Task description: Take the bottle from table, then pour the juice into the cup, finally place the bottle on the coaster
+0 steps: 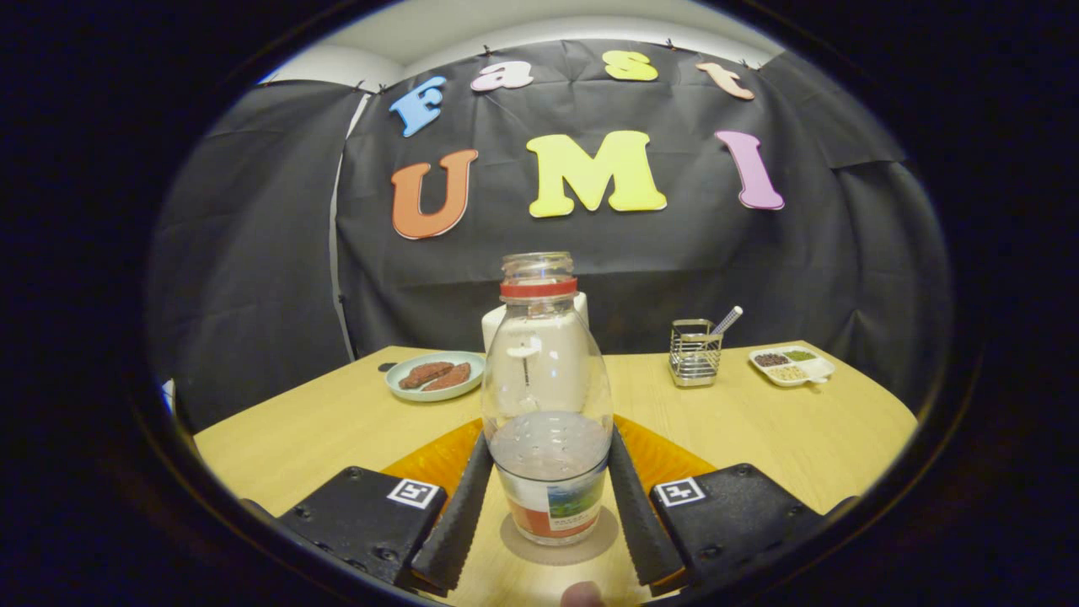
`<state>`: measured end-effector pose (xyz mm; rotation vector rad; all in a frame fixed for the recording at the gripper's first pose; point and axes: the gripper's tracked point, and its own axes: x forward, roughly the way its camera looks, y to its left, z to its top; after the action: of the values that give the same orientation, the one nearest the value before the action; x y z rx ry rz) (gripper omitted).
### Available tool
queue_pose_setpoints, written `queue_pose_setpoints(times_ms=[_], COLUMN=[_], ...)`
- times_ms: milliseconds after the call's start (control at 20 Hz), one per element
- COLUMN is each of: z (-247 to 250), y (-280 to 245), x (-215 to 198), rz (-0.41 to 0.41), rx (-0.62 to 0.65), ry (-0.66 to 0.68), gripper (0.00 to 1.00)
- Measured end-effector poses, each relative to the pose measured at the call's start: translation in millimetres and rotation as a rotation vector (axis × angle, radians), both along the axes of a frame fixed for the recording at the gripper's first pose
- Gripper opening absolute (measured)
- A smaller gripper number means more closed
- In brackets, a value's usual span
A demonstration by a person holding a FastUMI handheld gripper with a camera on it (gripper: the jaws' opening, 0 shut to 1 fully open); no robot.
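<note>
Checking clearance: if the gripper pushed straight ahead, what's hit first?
The bottle, already between the gripper fingers, which look pressed on it. Past it, likely the white cup directly behind; depth unclear.

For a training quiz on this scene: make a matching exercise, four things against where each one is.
Things:
1. bottle
2. plate
3. wire holder
4. divided dish

Places:
A. far end of the table, right of the wire holder
B. between the fingers of the gripper, on the coaster
C. beyond the bottle, to its left
D. beyond the bottle, to its right

Pairs: 1-B, 2-C, 3-D, 4-A
</note>
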<state>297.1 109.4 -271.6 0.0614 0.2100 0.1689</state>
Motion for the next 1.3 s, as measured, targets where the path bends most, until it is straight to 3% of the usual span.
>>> queue_pose_setpoints(times_ms=[350, 600, 750, 1300], z=[-8, -8, -5, 103], y=[0, -3, -3, -5], x=[-3, -8, -14, -58], rz=[-0.001, -0.011, -0.013, -0.026], rx=[0.004, -0.02, -0.028, -0.027], ry=[0.003, -0.001, -0.009, -0.161], gripper=[0.83, 1.0, 1.0, 1.0])
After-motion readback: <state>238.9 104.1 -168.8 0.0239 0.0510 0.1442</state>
